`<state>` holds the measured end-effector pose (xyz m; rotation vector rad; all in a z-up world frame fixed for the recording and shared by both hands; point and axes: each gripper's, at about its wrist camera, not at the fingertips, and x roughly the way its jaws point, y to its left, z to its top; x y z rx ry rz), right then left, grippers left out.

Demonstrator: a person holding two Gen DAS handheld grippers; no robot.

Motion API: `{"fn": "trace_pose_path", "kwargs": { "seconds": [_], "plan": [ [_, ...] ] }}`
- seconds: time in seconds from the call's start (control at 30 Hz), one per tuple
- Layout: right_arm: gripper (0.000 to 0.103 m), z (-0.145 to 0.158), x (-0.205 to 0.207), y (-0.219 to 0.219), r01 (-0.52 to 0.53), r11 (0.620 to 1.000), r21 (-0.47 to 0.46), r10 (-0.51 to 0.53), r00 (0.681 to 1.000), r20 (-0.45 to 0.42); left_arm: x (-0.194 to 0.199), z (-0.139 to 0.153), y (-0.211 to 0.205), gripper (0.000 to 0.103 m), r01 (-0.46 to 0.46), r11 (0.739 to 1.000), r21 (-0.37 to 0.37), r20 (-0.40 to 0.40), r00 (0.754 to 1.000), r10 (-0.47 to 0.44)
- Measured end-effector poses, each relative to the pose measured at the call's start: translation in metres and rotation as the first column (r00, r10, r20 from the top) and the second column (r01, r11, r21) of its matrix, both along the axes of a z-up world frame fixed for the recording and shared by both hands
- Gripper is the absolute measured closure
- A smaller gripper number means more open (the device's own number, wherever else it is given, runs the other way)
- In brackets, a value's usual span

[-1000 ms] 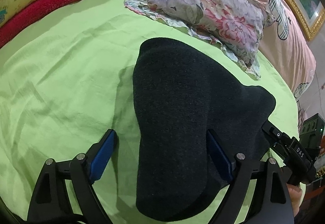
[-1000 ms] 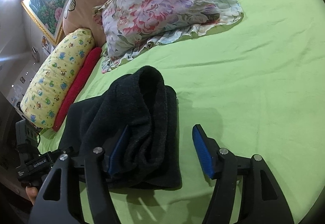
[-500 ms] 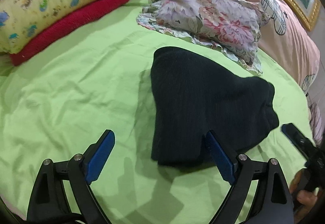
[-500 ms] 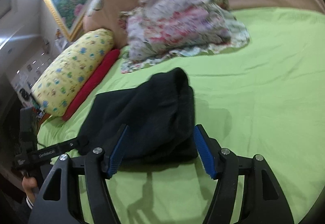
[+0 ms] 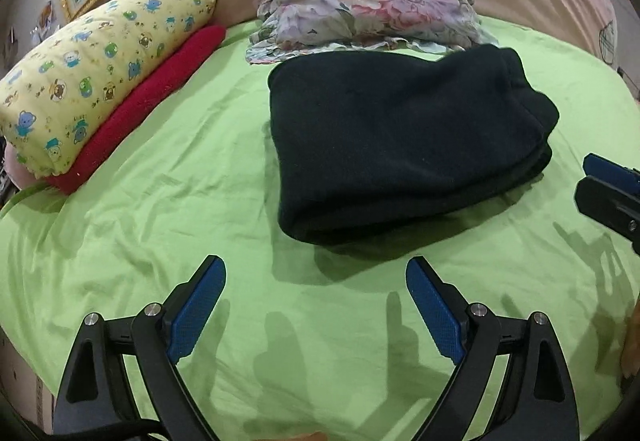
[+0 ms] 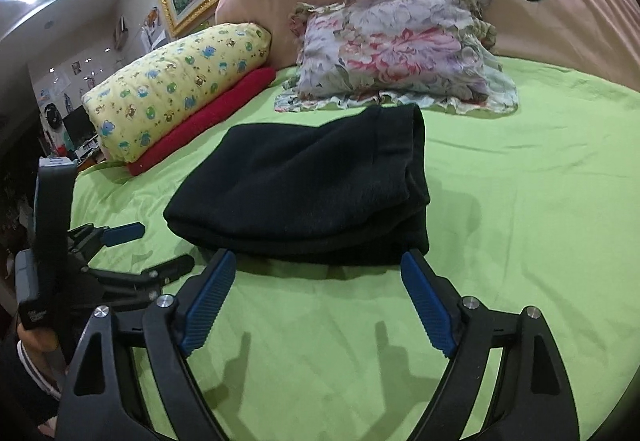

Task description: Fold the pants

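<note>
The black pants lie folded into a thick rectangular bundle on the green bed sheet; they also show in the right wrist view. My left gripper is open and empty, held back from the bundle's near edge. My right gripper is open and empty, its fingertips just short of the bundle's near edge. The left gripper also shows at the left of the right wrist view, and part of the right gripper at the right edge of the left wrist view.
A floral pillow lies just behind the pants. A yellow printed bolster rests on a red towel roll at the left. A pink quilt with plaid bear shapes lies along the back of the bed.
Both grippers have pulled back from the pants, which now lie free and folded on the sheet. A second ago the fingers straddled the bundle.
</note>
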<state>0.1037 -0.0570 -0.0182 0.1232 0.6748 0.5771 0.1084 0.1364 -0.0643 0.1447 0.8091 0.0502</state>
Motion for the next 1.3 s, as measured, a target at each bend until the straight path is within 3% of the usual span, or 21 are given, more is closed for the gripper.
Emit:
{"fn": "trace_pose_path", "kwargs": {
  "seconds": [0.4,0.67,1.3],
  "plan": [
    [0.018,-0.021,0.004,0.007,0.063,0.994,-0.09,-0.067,0.997,-0.045,-0.002,-0.003,0.001,0.01,-0.005,1.0,-0.014,0.006,1.0,0.005],
    [0.018,-0.023,0.0,0.022,0.036,0.986,-0.162,-0.041,0.999,-0.03,0.003,-0.009,0.004,0.01,-0.001,0.999,-0.034,-0.009,1.0,0.001],
    [0.018,-0.019,-0.007,0.019,0.065,0.985,-0.158,-0.06,0.997,0.039,0.002,-0.011,0.004,0.01,0.004,0.999,-0.041,-0.004,1.0,-0.005]
  ]
}}
